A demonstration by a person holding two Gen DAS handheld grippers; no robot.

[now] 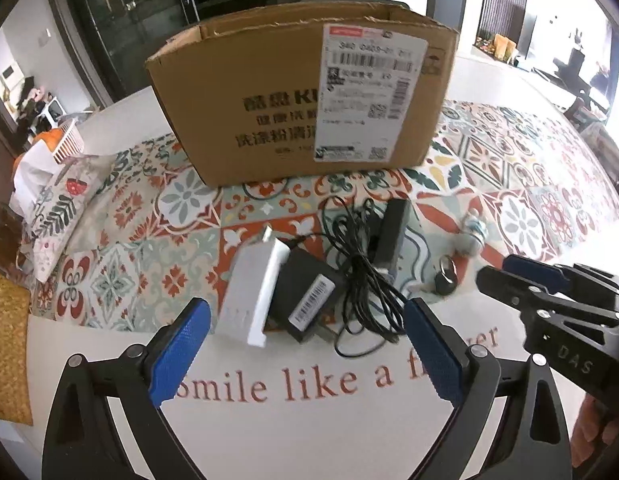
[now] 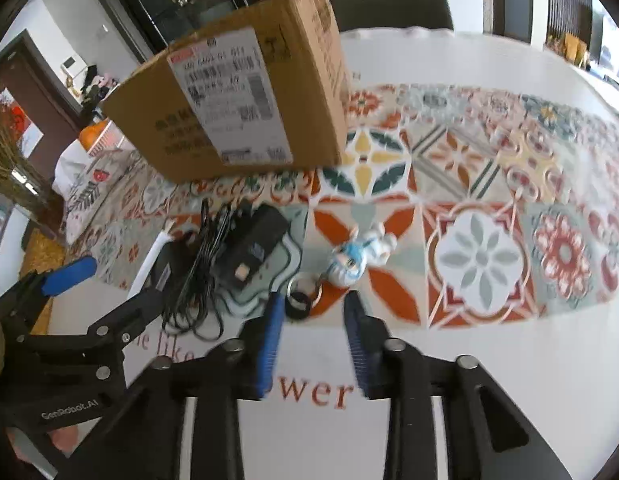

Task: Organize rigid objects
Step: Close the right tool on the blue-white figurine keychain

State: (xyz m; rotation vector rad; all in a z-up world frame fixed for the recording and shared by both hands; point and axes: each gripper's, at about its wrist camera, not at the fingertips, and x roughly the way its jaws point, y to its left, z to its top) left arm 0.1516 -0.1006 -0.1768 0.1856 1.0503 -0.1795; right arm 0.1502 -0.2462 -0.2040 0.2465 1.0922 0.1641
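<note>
A white flat box lies beside a black power adapter with its tangled black cord, and a black rectangular block lies behind them. A small white-and-blue figurine keychain with a black ring lies to the right. My left gripper is open and empty, just in front of the white box and adapter. My right gripper is open and empty, its fingers astride the space just in front of the keychain ring. Each gripper shows in the other's view.
An open cardboard box stands at the back of the patterned tablecloth. A pink basket and cloth bags sit at the left. White cloth with red lettering lies under the grippers.
</note>
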